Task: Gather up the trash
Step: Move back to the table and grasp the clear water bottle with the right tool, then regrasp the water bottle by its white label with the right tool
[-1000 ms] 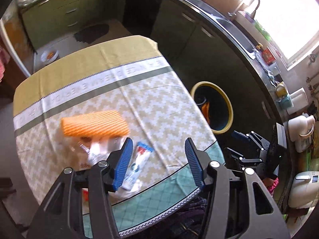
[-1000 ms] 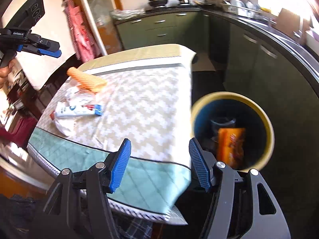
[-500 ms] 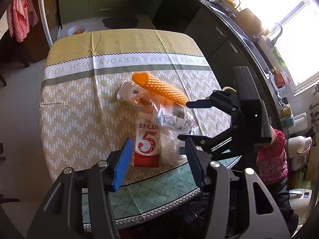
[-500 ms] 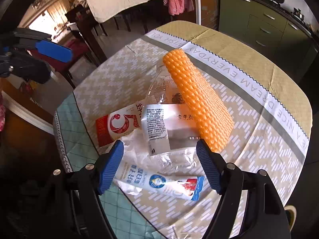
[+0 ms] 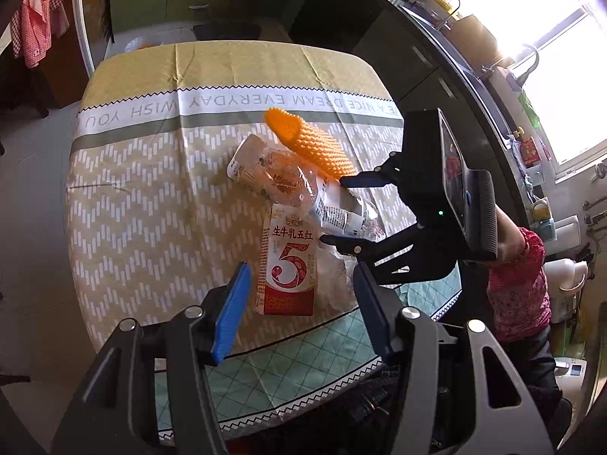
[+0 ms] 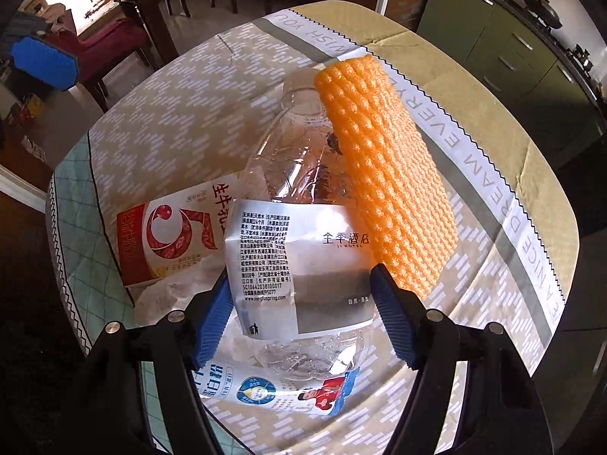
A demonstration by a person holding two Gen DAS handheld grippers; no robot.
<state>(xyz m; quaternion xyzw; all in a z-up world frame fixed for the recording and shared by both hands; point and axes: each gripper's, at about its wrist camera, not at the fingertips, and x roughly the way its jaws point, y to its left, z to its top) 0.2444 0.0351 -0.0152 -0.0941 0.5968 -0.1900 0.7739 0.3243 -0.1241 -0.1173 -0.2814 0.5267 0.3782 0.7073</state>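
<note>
A heap of trash lies on the table's patterned cloth [image 5: 151,189]. It holds an orange foam net sleeve [image 5: 311,144] [image 6: 383,174], a crushed clear bottle [image 5: 280,182] [image 6: 299,159] with a white label, a red and white milk carton [image 5: 290,261] [image 6: 170,235] and a blue and white wrapper [image 6: 280,394]. My right gripper [image 6: 301,276] [image 5: 334,210] points down over the bottle. Its jaws are closing with the bottle's labelled part between them, and the pads are not visibly pressing. My left gripper [image 5: 301,269] hangs open above the carton, holding nothing.
A crumpled clear bag [image 5: 334,276] lies under the carton. Dark green cabinets [image 5: 398,38] and a counter with a sink run along the right under a bright window. A person's red sleeve [image 5: 519,284] is behind the right gripper. Dark chairs [image 6: 114,41] stand beyond the table.
Both grippers swung away from the table's edge and the bin to above the trash heap. The right gripper rolled, dropped close over the bottle and now straddles it.
</note>
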